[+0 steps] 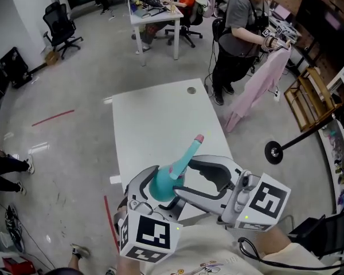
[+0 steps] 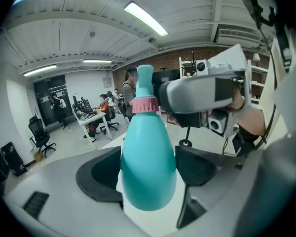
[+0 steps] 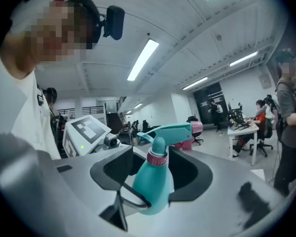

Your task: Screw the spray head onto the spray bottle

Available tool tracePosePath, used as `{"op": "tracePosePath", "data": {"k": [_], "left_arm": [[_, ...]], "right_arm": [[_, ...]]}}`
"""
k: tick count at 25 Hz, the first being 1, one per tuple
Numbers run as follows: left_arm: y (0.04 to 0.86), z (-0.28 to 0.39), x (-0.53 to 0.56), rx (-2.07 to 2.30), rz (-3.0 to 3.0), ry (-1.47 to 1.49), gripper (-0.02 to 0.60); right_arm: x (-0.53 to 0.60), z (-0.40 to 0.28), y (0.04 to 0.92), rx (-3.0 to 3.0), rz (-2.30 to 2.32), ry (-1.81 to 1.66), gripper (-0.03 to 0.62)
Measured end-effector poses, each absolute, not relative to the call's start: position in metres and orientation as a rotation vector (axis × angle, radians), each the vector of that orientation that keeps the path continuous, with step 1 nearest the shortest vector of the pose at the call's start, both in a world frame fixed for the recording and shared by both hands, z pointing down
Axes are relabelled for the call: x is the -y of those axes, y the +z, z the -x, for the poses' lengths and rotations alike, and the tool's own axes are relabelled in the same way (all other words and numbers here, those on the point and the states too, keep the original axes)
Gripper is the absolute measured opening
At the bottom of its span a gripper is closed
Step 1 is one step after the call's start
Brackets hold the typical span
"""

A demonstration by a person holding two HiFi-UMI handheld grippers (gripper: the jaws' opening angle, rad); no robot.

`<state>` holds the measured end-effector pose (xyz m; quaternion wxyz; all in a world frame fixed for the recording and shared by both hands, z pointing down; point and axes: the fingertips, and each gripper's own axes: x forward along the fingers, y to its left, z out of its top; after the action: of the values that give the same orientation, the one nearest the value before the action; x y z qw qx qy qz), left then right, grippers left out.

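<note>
Teal bottle (image 1: 160,186) hangs above the table (image 1: 155,119), clamped by its belly in our left claw (image 2: 148,158) so it cannot turn, while our right claw (image 3: 155,168) stands apart around the pink collar (image 3: 157,158) under the spray head (image 3: 173,131), ready, we judge, to grip and twist.

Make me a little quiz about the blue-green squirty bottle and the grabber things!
1. True or false: the spray bottle is standing on the white table.
2. What colour is the collar just below the spray head? A green, B pink, C black.
3. Fill in: the left gripper grips the spray bottle by its wide ____.

Key: 1 false, it is held up off the table; 2 B; 3 body.
</note>
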<state>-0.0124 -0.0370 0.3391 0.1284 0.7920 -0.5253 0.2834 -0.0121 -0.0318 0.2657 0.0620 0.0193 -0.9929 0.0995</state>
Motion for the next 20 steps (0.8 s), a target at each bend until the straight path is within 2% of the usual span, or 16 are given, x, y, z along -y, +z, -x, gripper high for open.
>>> {"op": "tracePosePath", "data": {"k": [4,7,15,20], "left_arm": [[0.329,0.007,0.034,1.481,-2.354,0.739,0.347],[0.322,0.003,0.033,1.479,-2.375,0.686,0.345],[0.307,0.006,0.034,1.478,-2.407,0.539,0.333],[0.293,0.011,0.036,1.542,-2.418,0.504,0.331]], "right_arm": [[0.033,-0.009,0.258,2.990,0.285,0.404,0.225],[0.028,-0.024,0.250,2.976,0.359,0.329,0.225],[0.024,-0.022,0.236,3.031,0.315,0.347,0.225],[0.049,-0.048,0.244,3.044,0.158,0.401,0.225]]}}
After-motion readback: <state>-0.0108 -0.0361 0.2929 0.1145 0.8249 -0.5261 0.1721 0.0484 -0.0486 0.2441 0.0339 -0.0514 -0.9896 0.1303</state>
